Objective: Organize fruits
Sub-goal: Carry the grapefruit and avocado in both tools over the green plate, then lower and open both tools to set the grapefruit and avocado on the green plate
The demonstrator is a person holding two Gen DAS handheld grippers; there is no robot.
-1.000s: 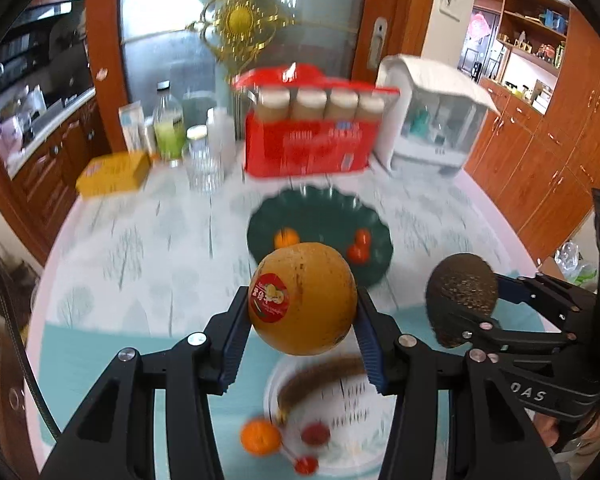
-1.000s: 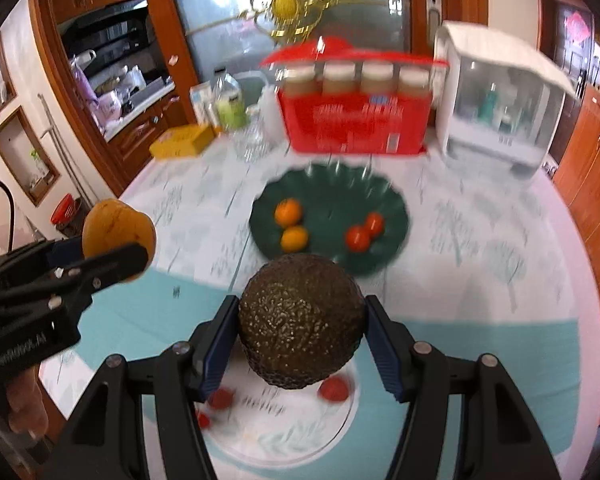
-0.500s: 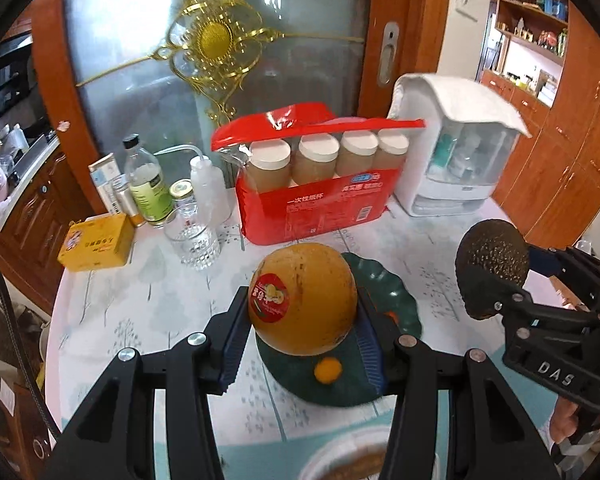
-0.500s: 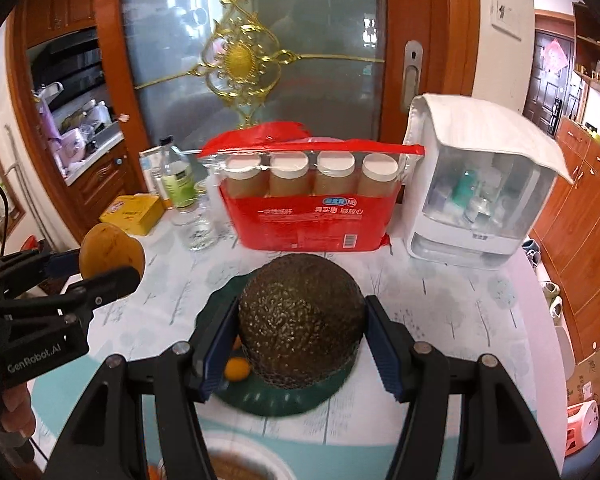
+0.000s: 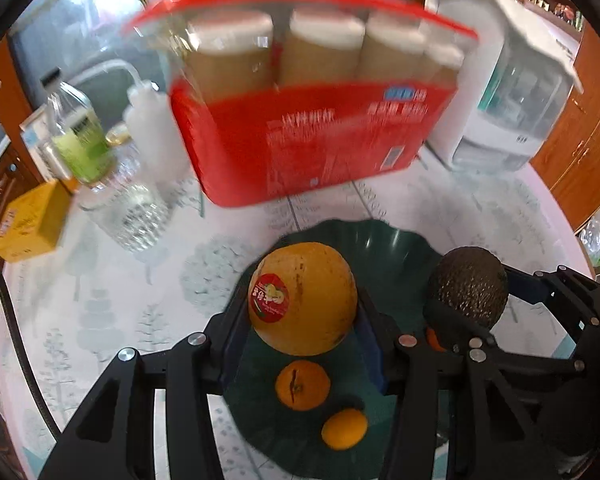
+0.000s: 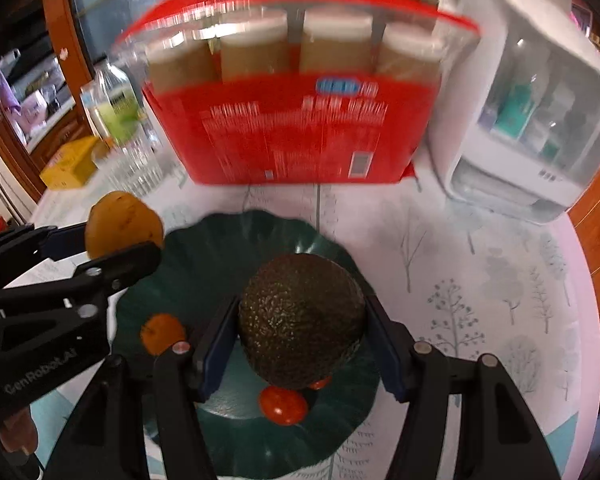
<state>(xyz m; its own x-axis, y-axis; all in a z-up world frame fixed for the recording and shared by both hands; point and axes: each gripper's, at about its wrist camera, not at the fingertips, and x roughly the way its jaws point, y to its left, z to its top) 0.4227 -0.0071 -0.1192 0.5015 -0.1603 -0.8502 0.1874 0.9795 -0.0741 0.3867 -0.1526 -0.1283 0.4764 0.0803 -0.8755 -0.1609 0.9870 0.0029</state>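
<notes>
Dark green, with a scalloped, ribbed rim, the plate (image 5: 396,240) lies on a tablecloth (image 5: 100,300) printed with pale trees. In the left wrist view it holds two small orange citrus fruits (image 5: 302,385), one nearer the camera than the other; in the right wrist view a red tomato (image 6: 283,405) lies on it below the avocado, with a second only partly seen. The left gripper (image 5: 303,322) is clamped on a round yellow-orange fruit (image 5: 306,300), smooth-skinned, its red oval sticker facing the camera, held above the plate. The right gripper (image 6: 300,338) is clamped on a dark avocado (image 6: 300,320) with pebbled skin, also above the plate; blue pads press both its flanks. The avocado's long axis cannot be told, since it is seen end-on; the round fruit shows no long axis. Behind the plate stands a red carton (image 5: 312,136) with a clear upper half, blurred, containing four tan cylindrical jars (image 5: 324,52) with white tops, upright in a row. To its right is a white box with a clear window (image 6: 540,120), bottles visible inside. To its left stand a clear ribbed glass (image 5: 132,208), a green-labelled bottle (image 5: 80,136) and a yellow box (image 5: 32,220).
</notes>
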